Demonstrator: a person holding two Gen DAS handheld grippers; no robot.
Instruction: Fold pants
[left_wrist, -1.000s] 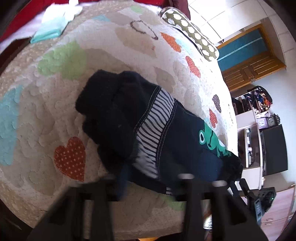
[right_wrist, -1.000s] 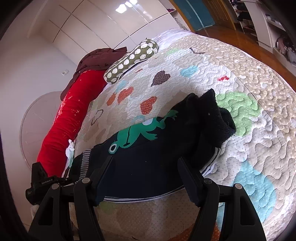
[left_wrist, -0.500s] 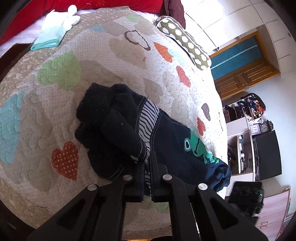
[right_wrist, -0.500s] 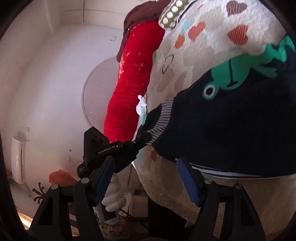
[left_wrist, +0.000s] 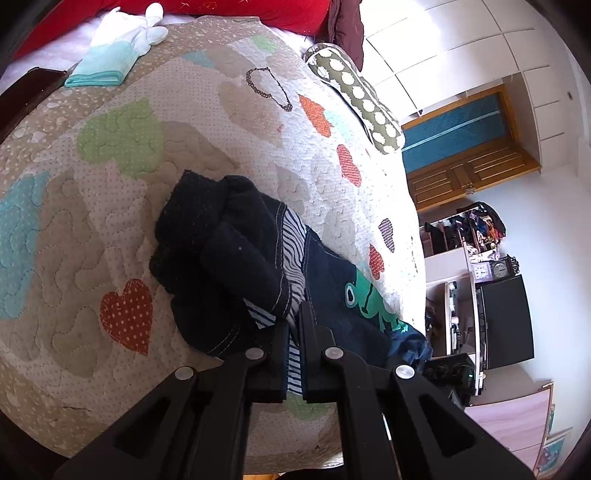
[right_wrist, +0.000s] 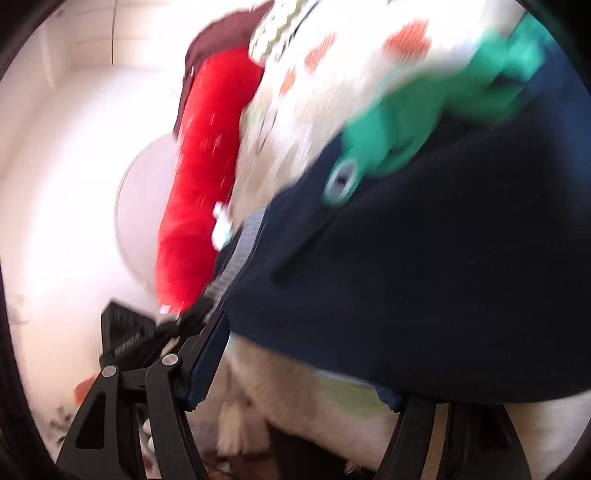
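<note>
— Where the left tongs (left_wrist: 293, 325) end, what do we see?

— We see the pants (left_wrist: 236, 258). They are dark blue and lie in a bunched heap on the bed cover (left_wrist: 122, 206), right in front of the left tongs and a bit off to their left. The left tongs are squeezed together on the stripy band (left_wrist: 293, 258) of the pants. The stripy cloth runs down between the two fingers.

— What else is on the pants?

— We see a green frog (left_wrist: 369, 299) on them, just to the right of the left tongs. The bed cover has hearts all over it. A red heart (left_wrist: 127, 317) is to the left of the tongs, near the heap.

— And far in front of the left tongs?

— We see a white and blue-green glove (left_wrist: 118, 48) at the far edge of the bed. A spotted cushion (left_wrist: 354, 96) lies far off to the right, and a red pillow (left_wrist: 258, 14) lies behind the cover.

— What about the right tongs (right_wrist: 295, 365)?

— We see them from their own camera, and the picture is blurry. Their two fingers stand wide apart. The left finger (right_wrist: 207, 362) shows well. The other finger is mostly hidden under the dark cloth. The pants fill the space in front of the right tongs and to their right, and the edge of the cloth hangs just over the gap. We cannot see the fingers pinching it.

— Can we see the left tongs from there?

— Yes, black and blurry, just past the left finger.
</note>
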